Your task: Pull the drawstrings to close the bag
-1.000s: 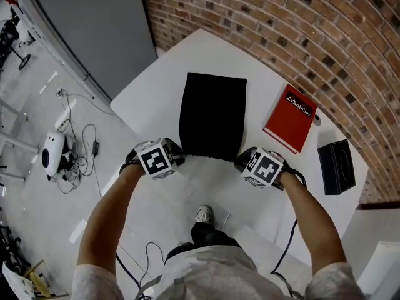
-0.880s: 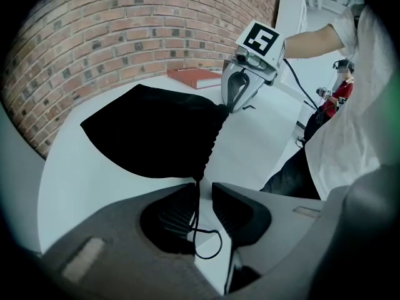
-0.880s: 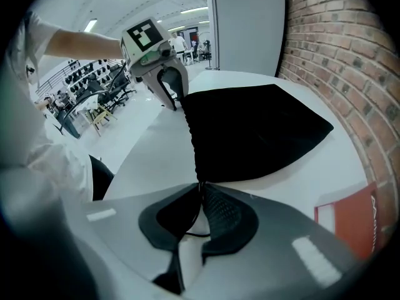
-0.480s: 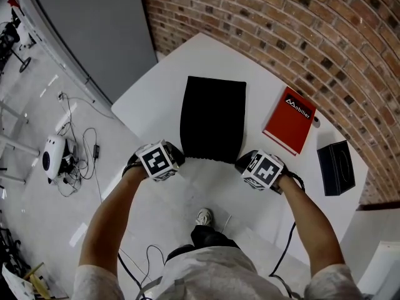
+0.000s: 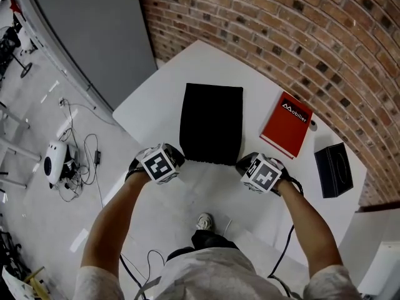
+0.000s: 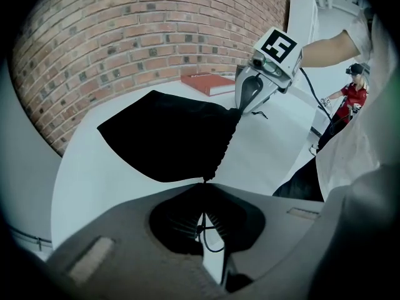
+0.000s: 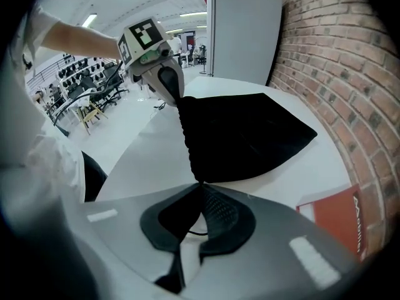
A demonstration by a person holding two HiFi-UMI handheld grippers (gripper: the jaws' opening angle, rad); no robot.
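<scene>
Bag (image 5: 211, 122) position: we find the black cloth bag lying flat on the white counter (image 5: 153, 95). It is straight ahead of both pairs of fingers, and its near edge spans the gap between them. That near edge is the gathered mouth. It runs in a puckered line from the tips of one pair to the tips of the other.

Left gripper (image 6: 203, 184): its fingers (image 6: 173, 224) have just been closing and stand together, tip to tip. We see the left drawstring (image 6: 210, 242), a thin dark cord, pinched between them, with a short loop of it showing behind the tips. The bag's left mouth corner sits right at the fingertips.

Right gripper (image 7: 200, 184): its fingers (image 7: 221, 211) are likewise pressed together. The right drawstring (image 7: 194, 232) is caught between them, with a thin strand showing just behind the tips. The bag's right mouth corner touches the fingertips.

Both grippers point steeply down at the counter, one in each of our hands. They are well apart, with the full width of the bag between them.

Other items:
- A red book (image 5: 286, 125) lies on the counter ahead of the right fingers and to their outer side, clear of the bag.
- A black box (image 5: 333, 170) lies farther out on the same side, beside the right fingers rather than ahead of them.
- A brick wall (image 5: 300, 36) stands beyond the far edge of the counter.
</scene>
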